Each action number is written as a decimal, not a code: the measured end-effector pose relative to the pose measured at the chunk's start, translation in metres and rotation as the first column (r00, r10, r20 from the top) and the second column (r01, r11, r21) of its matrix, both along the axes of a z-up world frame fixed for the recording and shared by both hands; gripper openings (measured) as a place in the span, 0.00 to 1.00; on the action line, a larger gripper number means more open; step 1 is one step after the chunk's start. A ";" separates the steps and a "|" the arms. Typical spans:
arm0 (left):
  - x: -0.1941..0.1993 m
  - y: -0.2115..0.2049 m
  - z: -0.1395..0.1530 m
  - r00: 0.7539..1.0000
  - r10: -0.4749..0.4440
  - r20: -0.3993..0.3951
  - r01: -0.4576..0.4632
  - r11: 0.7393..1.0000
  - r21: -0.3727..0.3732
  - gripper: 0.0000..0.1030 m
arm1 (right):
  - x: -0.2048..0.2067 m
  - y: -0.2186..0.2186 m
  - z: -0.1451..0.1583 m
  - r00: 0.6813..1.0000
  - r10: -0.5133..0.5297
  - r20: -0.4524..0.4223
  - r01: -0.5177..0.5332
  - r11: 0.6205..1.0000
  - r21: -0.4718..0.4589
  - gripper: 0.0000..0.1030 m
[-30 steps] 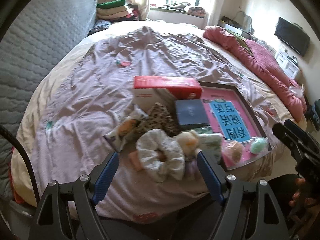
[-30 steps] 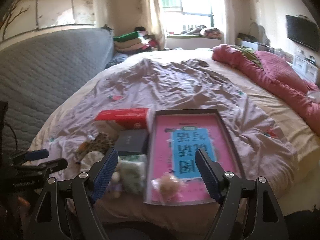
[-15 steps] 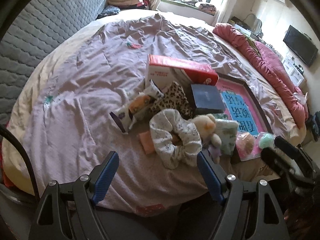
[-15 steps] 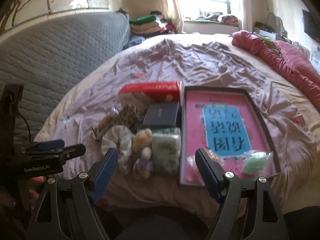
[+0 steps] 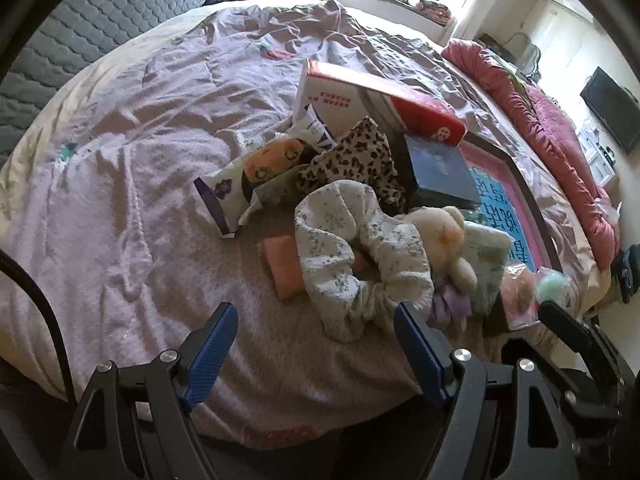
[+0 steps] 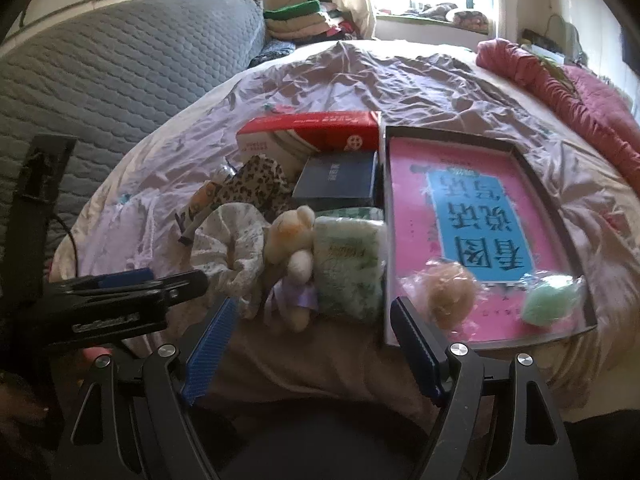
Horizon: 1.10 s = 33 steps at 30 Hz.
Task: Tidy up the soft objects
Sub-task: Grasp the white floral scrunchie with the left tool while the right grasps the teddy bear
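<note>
A pile of soft things lies near the bed's front edge: a floral scrunchie (image 5: 356,256) (image 6: 236,244), a leopard-print cloth (image 5: 356,164) (image 6: 256,186), a small teddy bear (image 5: 444,240) (image 6: 292,248), a green tissue pack (image 6: 348,268) and a pink pad (image 5: 282,266). A pink-lined tray (image 6: 584,320) holds a beige puff (image 6: 450,292) and a green puff (image 6: 550,298). My left gripper (image 5: 316,344) is open and empty just short of the scrunchie. My right gripper (image 6: 314,338) is open and empty in front of the bear and the tissue pack.
A red and white box (image 5: 360,100) and a dark blue box (image 5: 438,172) sit behind the pile. Snack packets (image 5: 248,176) lie to its left. A red quilt (image 5: 552,128) runs along the bed's right side. A grey headboard (image 6: 120,76) stands at the left.
Both grippers have moved closer to the pile and tilted down toward it. The objects have not moved. Both stay open.
</note>
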<state>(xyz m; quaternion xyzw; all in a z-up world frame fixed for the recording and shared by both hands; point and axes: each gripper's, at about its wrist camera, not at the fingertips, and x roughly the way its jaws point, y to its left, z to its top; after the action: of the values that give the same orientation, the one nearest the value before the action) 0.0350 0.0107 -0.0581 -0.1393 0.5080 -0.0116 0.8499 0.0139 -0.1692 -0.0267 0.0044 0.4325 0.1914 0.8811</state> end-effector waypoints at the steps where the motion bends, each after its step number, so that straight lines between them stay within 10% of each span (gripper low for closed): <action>1: 0.002 0.001 -0.002 1.000 0.002 0.002 -0.002 1.000 -0.007 0.77 | 0.001 0.002 -0.001 1.000 0.006 -0.005 -0.006 1.000 -0.003 0.78; 13: 0.020 0.013 -0.020 1.000 0.015 0.004 -0.015 0.998 -0.055 0.70 | 0.017 0.025 -0.021 0.998 0.028 -0.061 -0.029 0.999 -0.018 0.76; 33: 0.027 0.018 -0.038 1.000 0.013 -0.014 -0.014 0.998 -0.056 0.43 | 0.043 0.035 -0.055 0.979 0.003 -0.206 0.010 0.998 0.060 0.37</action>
<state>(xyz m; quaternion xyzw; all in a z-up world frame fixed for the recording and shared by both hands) 0.0619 0.0291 -0.0962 -0.1666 0.5122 -0.0194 0.8423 0.0572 -0.1338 -0.0814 0.0515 0.5155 0.2013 0.8313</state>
